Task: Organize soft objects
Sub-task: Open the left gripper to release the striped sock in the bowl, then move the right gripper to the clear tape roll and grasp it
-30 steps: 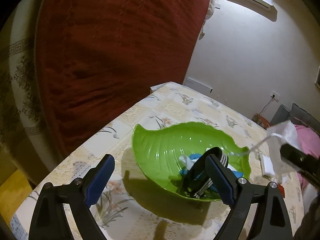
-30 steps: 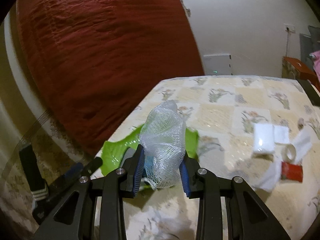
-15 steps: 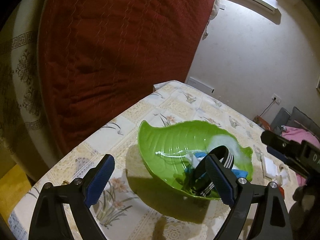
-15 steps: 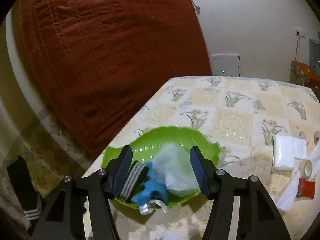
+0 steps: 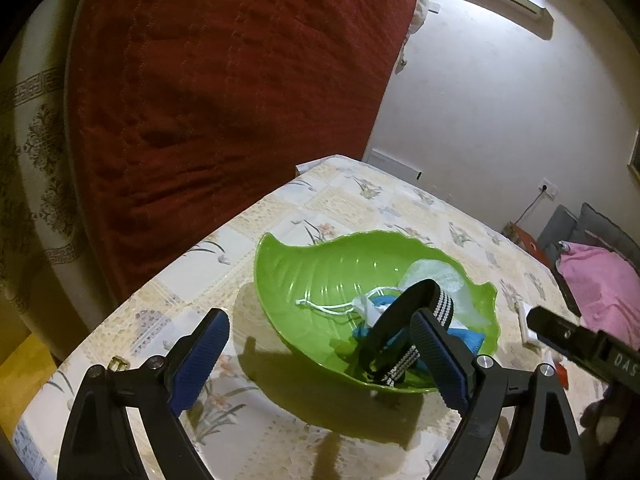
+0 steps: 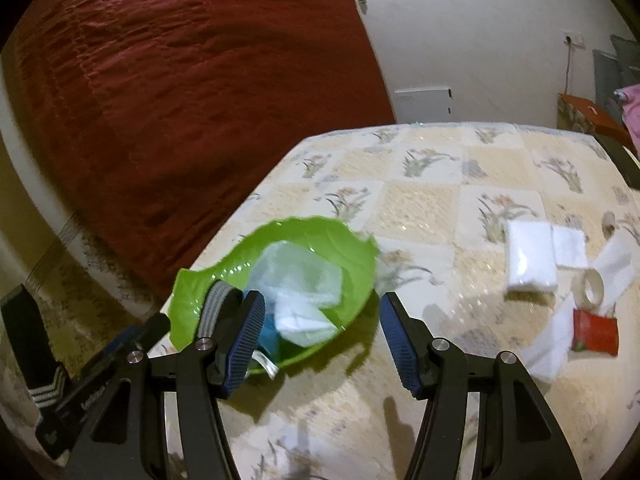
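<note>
Several soft items lie piled in the green leaf-shaped bowl point(image 6: 276, 276): a white mesh bag point(image 6: 298, 276) on top, a blue cloth point(image 5: 460, 336) beneath it, and a black striped strap point(image 5: 412, 320) looped over the near rim. Risk, as a judgement: the pile sits toward one side of the bowl, and the strap and a drawstring point(image 5: 328, 306) trail loose, so a passing finger could snag either and drag the contents or tip the bowl. The bowl stands near the edge of the desk point(image 6: 440, 200), which would make any shove costly. The right tongs point(image 6: 322, 338) are spread wide and empty, directly above the bowl's near rim, the mesh bag just ahead of them. The left tongs point(image 5: 320, 356) are likewise wide apart and hold nothing; the bowl lies ahead between the fingers, with the strap just beside the right-hand one. White folded tissues point(image 6: 530, 260), a tape roll point(image 6: 592, 290) and a red packet point(image 6: 594, 332) lie well apart, to the right.
</note>
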